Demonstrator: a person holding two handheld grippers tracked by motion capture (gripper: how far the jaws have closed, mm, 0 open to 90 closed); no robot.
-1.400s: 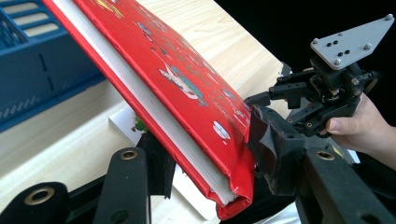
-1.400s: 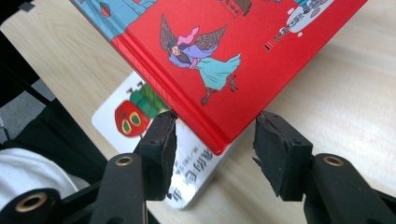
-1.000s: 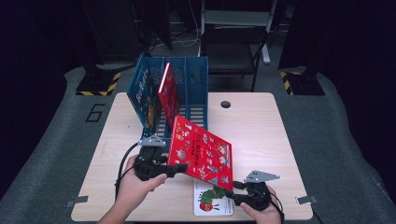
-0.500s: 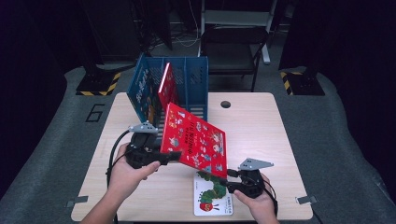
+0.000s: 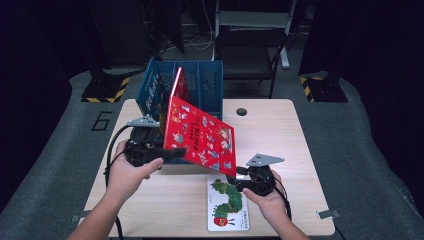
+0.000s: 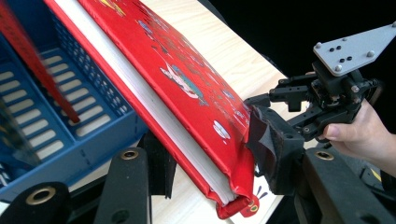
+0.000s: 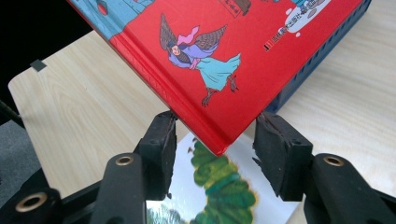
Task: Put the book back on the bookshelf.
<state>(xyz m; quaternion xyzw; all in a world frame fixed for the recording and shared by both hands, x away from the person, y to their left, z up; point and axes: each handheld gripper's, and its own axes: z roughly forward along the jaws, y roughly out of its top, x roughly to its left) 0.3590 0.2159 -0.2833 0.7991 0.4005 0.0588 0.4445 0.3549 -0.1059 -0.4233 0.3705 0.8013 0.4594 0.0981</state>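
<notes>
Caterpillar picture book flat on near table edge. Blue divided file rack at far left, holding upright books. Black chair beyond.

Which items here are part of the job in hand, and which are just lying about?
In use: red book, left gripper, right gripper, blue file rack.
Lying about: caterpillar book, chair.
</notes>
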